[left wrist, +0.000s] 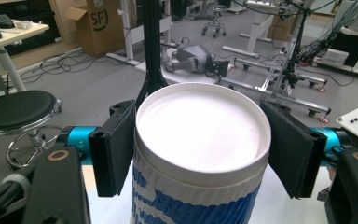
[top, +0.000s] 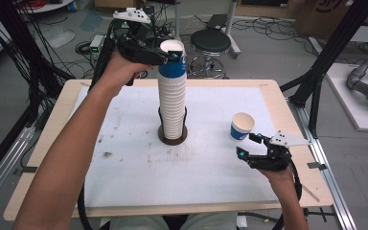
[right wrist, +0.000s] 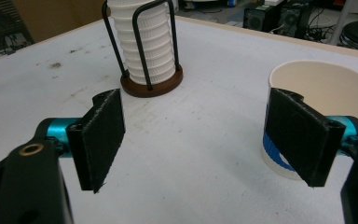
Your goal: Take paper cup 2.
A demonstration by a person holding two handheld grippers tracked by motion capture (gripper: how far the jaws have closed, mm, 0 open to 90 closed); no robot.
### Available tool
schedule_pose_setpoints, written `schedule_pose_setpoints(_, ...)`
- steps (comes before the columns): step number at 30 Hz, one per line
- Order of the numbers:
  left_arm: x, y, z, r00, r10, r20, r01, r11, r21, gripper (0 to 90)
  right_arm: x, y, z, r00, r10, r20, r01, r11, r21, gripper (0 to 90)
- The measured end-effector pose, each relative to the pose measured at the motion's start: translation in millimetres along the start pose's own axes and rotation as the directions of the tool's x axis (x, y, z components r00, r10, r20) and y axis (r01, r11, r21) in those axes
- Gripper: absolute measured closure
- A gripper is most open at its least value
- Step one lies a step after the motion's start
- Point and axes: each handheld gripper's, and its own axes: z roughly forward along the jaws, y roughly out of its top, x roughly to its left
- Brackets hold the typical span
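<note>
A tall stack of white paper cups (top: 172, 103) stands in a black wire holder on a round brown base (top: 173, 137) at the table's middle. Its top cup (top: 172, 60), with a blue-printed wall, sits between the pads of my left gripper (top: 170, 53), which is shut on it just under the rim. The left gripper view has the same cup (left wrist: 200, 126) with both pads against its sides. A single blue-and-white cup (top: 242, 126) stands upright at the right. My right gripper (top: 247, 145) is open just in front of it, one pad beside the cup (right wrist: 321, 88) without pressing on it.
A white mat (top: 124, 163) covers the wooden table (top: 287, 110). Beyond the far edge stands a black stool (top: 211, 43) among floor cables. Black frame posts (top: 330, 52) rise at the right. In the right gripper view the holder (right wrist: 151, 86) stands at the far left of the mat.
</note>
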Motion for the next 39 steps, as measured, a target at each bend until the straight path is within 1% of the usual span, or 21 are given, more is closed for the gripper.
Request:
schedule_pose_setpoints(5, -0.8, 5.9, -3.4, 1.0000, 0.000, 0.000, 0.000, 0.9995, -0.031, 30.4, -0.1, -0.1, 0.1, 1.0000, -0.004, -0.002, 0.004, 1.000, -0.002, 20.7)
schedule_pose_setpoints(8, -1.6, 11.7, -6.3, 1.0000, 0.003, 0.001, -0.003, 0.9995, -0.032, 30.4, 0.1, -0.2, 0.0, 1.0000, 0.000, -0.001, 0.000, 1.000, -0.003, 20.7)
schedule_pose_setpoints(15, -4.1, 26.5, -19.7, 1.0000, 0.000, -0.002, 0.000, 0.9963, -0.086, 30.5, 0.2, 0.0, 0.2, 1.0000, -0.003, -0.004, 0.003, 1.000, -0.006, 20.7)
schedule_pose_setpoints(16, -4.7, 28.3, -21.9, 1.0000, -0.007, -0.002, 0.007, 0.9951, -0.099, 30.6, 0.3, 0.1, 0.5, 1.0000, -0.002, -0.007, 0.001, 1.000, -0.007, 20.7)
schedule_pose_setpoints(17, -4.6, 29.9, -24.0, 1.0000, -0.003, -0.002, 0.002, 0.9947, -0.102, 30.6, 1.0, 0.2, 0.6, 0.9999, 0.004, -0.010, -0.004, 1.000, -0.003, 20.7)
schedule_pose_setpoints(19, -5.4, 34.7, -30.1, 0.9999, -0.008, -0.007, 0.007, 0.9929, -0.118, 30.6, 1.0, 0.5, 1.4, 0.9999, 0.000, -0.012, 0.000, 1.000, -0.005, 20.7)
schedule_pose_setpoints(23, -7.7, 43.8, -46.1, 0.9998, -0.019, -0.006, 0.018, 0.9854, -0.169, 30.6, 1.1, 0.7, 2.0, 0.9999, 0.001, -0.017, -0.001, 1.000, -0.006, 20.7)
schedule_pose_setpoints(26, -8.9, 49.8, -58.8, 0.9998, -0.015, -0.013, 0.012, 0.9822, -0.187, 30.7, 0.5, 0.7, 1.2, 0.9999, 0.007, -0.015, -0.007, 1.000, -0.011, 20.7)
schedule_pose_setpoints(27, -9.2, 51.2, -61.9, 0.9998, -0.016, -0.014, 0.013, 0.9805, -0.196, 30.7, 0.6, 0.7, 0.8, 0.9998, 0.010, -0.015, -0.010, 1.000, -0.012, 20.7)
schedule_pose_setpoints(28, -9.5, 53.1, -66.9, 0.9997, -0.022, -0.015, 0.018, 0.9773, -0.211, 30.7, 0.7, 0.8, 0.6, 0.9998, 0.010, -0.015, -0.010, 1.000, -0.012, 20.7)
schedule_pose_setpoints(32, -9.0, 55.7, -81.1, 0.9995, -0.023, -0.021, 0.018, 0.9720, -0.234, 30.7, 1.6, 1.5, 1.0, 0.9998, 0.006, -0.018, -0.006, 1.000, -0.011, 20.7)
schedule_pose_setpoints(37, -8.9, 50.6, -95.2, 0.9995, -0.010, -0.031, 0.003, 0.9737, -0.228, 30.8, 2.6, 1.4, 2.4, 0.9997, 0.007, -0.025, -0.007, 1.000, -0.008, 20.7)
schedule_pose_setpoints(39, -9.6, 46.0, -101.2, 0.9995, -0.010, -0.029, 0.003, 0.9723, -0.234, 30.8, 2.8, 1.4, 2.4, 0.9997, 0.006, -0.026, -0.006, 1.000, -0.008, 20.7)
